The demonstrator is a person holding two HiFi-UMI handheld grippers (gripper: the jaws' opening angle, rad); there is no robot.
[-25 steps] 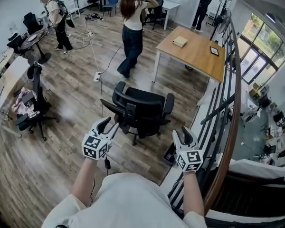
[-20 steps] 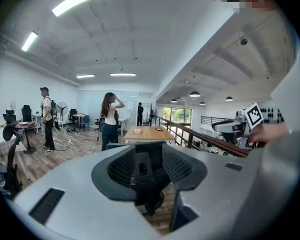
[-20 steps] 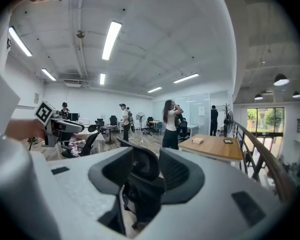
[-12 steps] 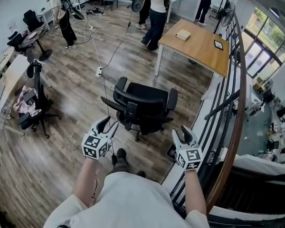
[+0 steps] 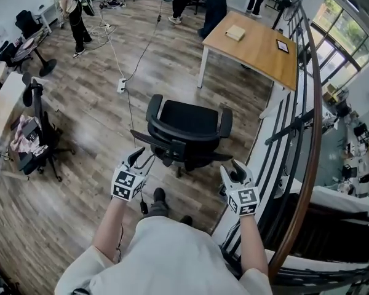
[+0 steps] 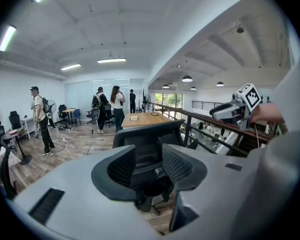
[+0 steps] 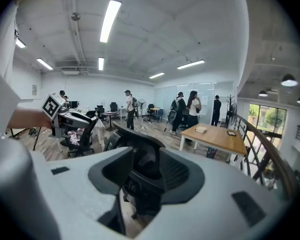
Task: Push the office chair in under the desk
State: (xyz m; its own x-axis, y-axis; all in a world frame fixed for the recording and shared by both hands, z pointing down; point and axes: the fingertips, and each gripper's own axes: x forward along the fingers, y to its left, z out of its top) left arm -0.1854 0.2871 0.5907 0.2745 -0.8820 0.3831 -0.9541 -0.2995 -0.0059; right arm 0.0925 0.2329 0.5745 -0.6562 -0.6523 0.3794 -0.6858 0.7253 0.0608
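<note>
My left claw (image 5: 141,159) and right claw (image 5: 237,169) hang part-open and empty behind the office chair (image 5: 187,128). Next, I'd press its back toward the surface (image 5: 252,48) at one o'clock.

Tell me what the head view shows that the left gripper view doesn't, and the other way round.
Only the head view: the person's shoe, the power strip on the floor, and the seat of the office chair from above. Only the left gripper view: the ceiling lights. Both: the office chair, the wooden desk, the railing, people standing farther off, and the left claw and right claw, each open, holding nothing and not touching the chair.
</note>
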